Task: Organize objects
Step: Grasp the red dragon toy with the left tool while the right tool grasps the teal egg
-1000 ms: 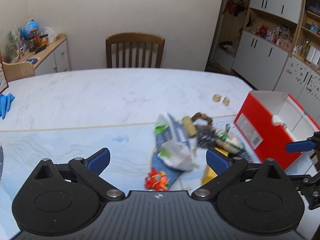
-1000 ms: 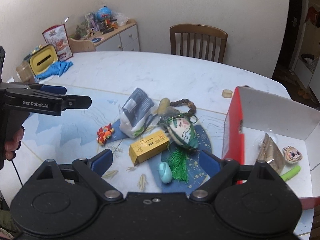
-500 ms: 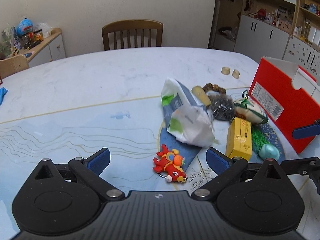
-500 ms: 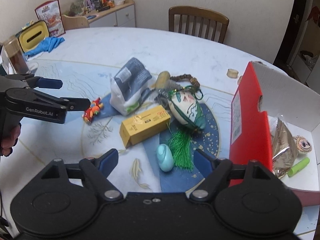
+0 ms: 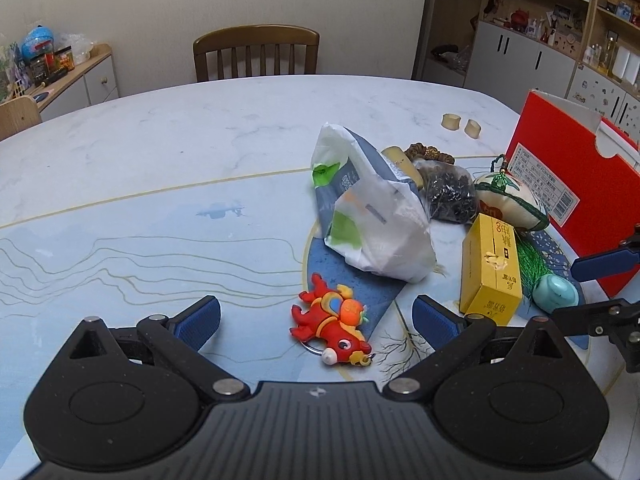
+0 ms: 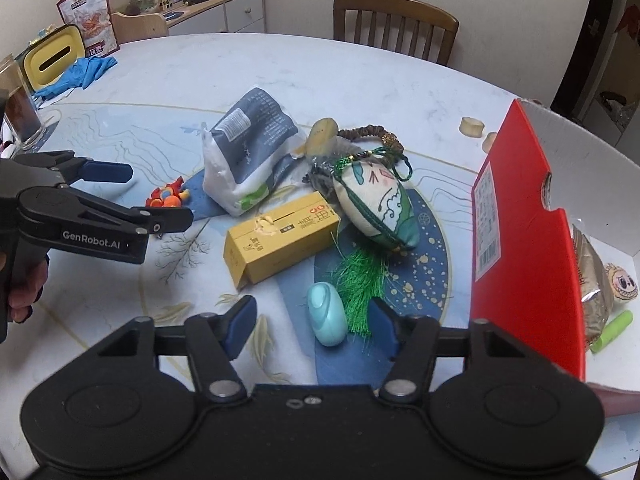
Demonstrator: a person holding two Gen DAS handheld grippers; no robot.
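Note:
A pile of objects lies mid-table: a red toy keychain point(image 5: 330, 326), a white and grey bag point(image 5: 370, 210), a yellow box point(image 5: 490, 264), a teal egg-shaped item point(image 6: 328, 314), an embroidered pouch with a green tassel point(image 6: 374, 206), a dark packet point(image 5: 448, 196). A red box point(image 6: 520, 236) stands open at the right, holding a foil packet point(image 6: 592, 280), a round face token and a green stick. My left gripper point(image 5: 316, 320) is open with the red toy just between its fingers. My right gripper point(image 6: 312, 320) is open around the teal item, close above the table.
Two small wooden rings point(image 5: 460, 124) lie beyond the pile. Blue gloves point(image 6: 80, 76), a yellow tissue box point(image 6: 52, 60) and a glass point(image 6: 20, 116) sit at the table's far left. A wooden chair point(image 5: 256, 54) stands behind the table. Cabinets line the walls.
Both grippers have come down and forward toward the pile. The red toy now lies between the left fingers and the teal item between the right fingers. Both stay open.

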